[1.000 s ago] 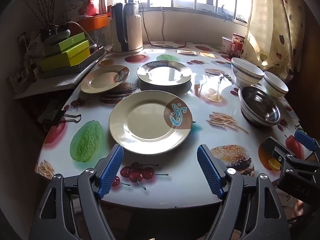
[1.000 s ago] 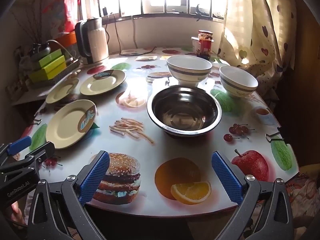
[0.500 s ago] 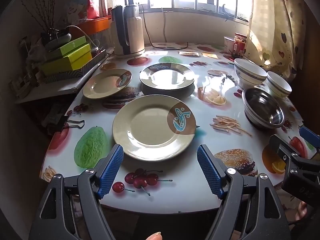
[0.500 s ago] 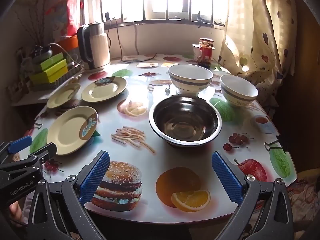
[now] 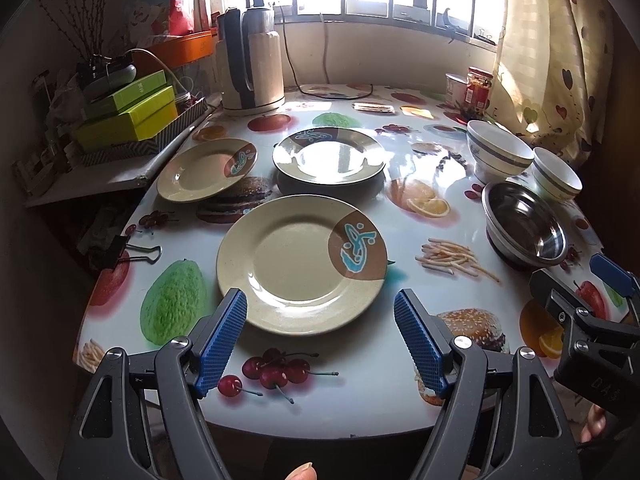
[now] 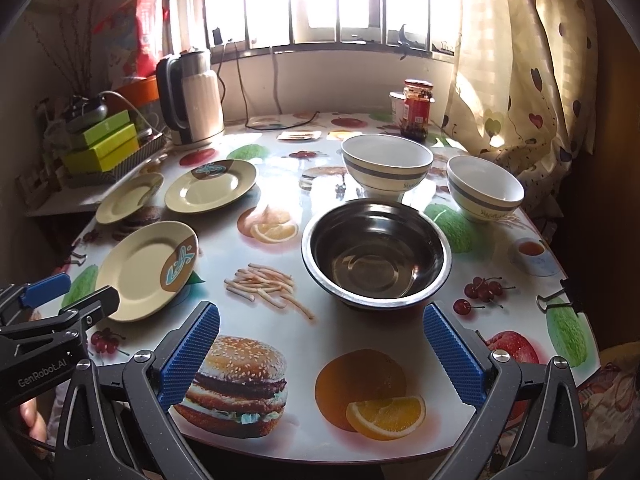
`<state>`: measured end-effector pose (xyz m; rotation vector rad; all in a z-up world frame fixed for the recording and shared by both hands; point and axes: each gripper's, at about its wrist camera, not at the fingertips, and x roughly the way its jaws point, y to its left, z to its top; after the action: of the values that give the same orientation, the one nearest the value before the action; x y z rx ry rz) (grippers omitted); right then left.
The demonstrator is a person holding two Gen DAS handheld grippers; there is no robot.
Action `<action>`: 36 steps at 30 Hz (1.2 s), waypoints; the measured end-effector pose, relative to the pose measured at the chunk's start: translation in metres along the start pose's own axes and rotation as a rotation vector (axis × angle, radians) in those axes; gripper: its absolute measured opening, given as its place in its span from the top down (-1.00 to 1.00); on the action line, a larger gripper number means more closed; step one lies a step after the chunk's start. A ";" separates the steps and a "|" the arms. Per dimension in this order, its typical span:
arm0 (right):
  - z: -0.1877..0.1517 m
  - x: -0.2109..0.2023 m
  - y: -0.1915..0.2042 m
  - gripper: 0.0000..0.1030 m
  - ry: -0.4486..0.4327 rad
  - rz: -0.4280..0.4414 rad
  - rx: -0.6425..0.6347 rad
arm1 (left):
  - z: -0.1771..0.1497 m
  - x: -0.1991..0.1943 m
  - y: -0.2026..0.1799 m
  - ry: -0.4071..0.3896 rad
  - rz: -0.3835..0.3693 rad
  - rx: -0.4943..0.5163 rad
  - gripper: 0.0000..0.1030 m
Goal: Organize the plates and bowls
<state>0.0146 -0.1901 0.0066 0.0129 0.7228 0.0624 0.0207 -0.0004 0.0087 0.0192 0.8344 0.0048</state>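
Observation:
Three cream plates with a brown patch and blue fish lie on the table: a near plate (image 5: pixel 296 260) (image 6: pixel 144 268), a far middle plate (image 5: pixel 329 156) (image 6: pixel 211 191) and a far left plate (image 5: pixel 206 168) (image 6: pixel 129 197). A steel bowl (image 5: pixel 526 224) (image 6: pixel 376 254) sits right of them, with a large white banded bowl (image 5: pixel 498 156) (image 6: pixel 386 166) and a smaller one (image 5: pixel 556 174) (image 6: pixel 484 188) behind it. My left gripper (image 5: pixel 320 320) is open and empty, just short of the near plate. My right gripper (image 6: pixel 320 336) is open and empty, just short of the steel bowl.
An electric kettle (image 5: pixel 252 64) stands at the back left with its cord. Green boxes (image 5: pixel 128 116) sit on a side shelf. A red jar (image 6: pixel 418 108) stands at the back right by the curtain. Binder clips (image 5: pixel 124 254) (image 6: pixel 558 300) grip the tablecloth edges.
Both grippers have moved forward a little over the table's near edge and risen slightly; the plate and steel bowl sit closer to the fingertips. Jaws stay open.

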 end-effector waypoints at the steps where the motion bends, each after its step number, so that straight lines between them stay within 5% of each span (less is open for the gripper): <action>1: 0.001 0.001 0.001 -1.00 0.000 0.002 -0.001 | 0.001 0.000 -0.001 0.002 0.002 0.004 -0.49; 36: 0.013 0.017 -0.001 -1.00 0.009 0.021 -0.001 | 0.011 0.017 -0.001 0.026 0.048 -0.001 -0.49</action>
<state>0.0363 -0.1897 0.0051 0.0194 0.7313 0.0826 0.0400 -0.0018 0.0038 0.0383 0.8600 0.0510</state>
